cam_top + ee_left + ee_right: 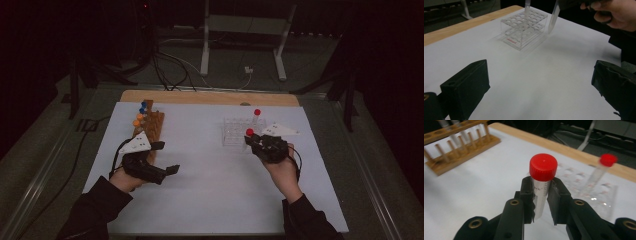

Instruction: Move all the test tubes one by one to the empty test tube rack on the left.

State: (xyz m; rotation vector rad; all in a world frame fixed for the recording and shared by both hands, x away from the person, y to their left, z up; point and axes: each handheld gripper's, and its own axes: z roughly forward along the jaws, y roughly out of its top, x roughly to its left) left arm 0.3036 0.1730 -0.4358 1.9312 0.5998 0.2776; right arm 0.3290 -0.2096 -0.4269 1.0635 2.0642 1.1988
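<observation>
Red-capped and upright, a clear graduated centrifuge tube (541, 187) sits clamped between the jaws of the right gripper (540, 195), which grip its wall just under the cap and leave the tapered lower end hanging free below them. Just ahead of those jaws stands a clear acrylic tube rack (235, 132), already holding a second red-capped tube (256, 116) in one of its far holes. The person's right hand (282, 170) carries the load just above the rack's near corner, the tube's tip apparently hanging beside the rack rather than over a hole.

On the other side of the white worktop (210, 195), the left gripper (165, 169) rests with its jaws spread wide and nothing between them, aimed across the sheet toward the clear rack. Beside and behind it stands a wooden rack (150, 125) with blue- and orange-capped tubes.

The risk lies in the last stretch. The rack is light and see-through, its holes hard to read, and a tip that comes down on the top plate instead of a hole could shove the rack along the sheet or tip it, toppling the tube already seated. A tilted tube could also jam between the rack's upper and lower plates, or slip in the grip.
</observation>
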